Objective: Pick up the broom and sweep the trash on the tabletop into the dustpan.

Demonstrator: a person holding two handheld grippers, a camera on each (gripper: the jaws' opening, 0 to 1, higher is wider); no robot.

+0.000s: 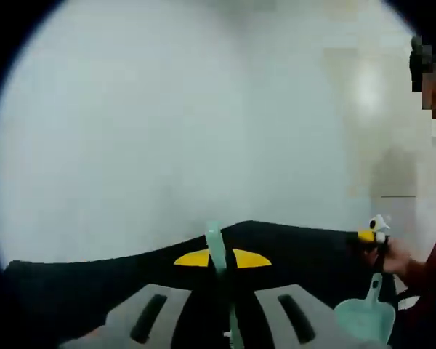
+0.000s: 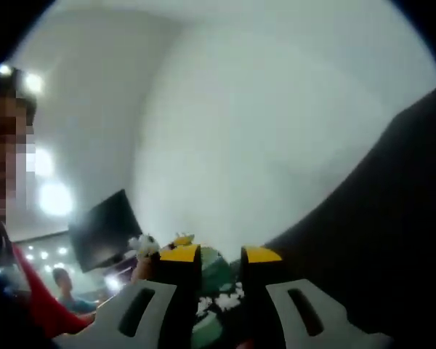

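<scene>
The broom looks like a light plastic piece with a thin, stiff, pale green handle. It should weigh little, but a smooth, narrow handle like that may twist or slide between flat pads. I would hold it around the middle of the shaft, squarely across the pads, so the head can be steered without wobbling. In the left gripper view the left tongs are clenched on that handle. It rises straight up between their yellow tips, just in front of the near edge of the dark counter. The bristle end cannot be seen.

To the right in the same view, the right tongs sit at the top of the dustpan handle, with a hand just behind them. The pan hangs below them, well apart from the broom. It also looks like thin, rigid plastic and easy to carry, though it may swing if held only at the handle end.

In the right gripper view the jaws stand a little apart with something dark green between them, most likely the pan, so they seem to be grasping it. White bits lie near it, but it is too blurred to tell whether they are trash.
</scene>
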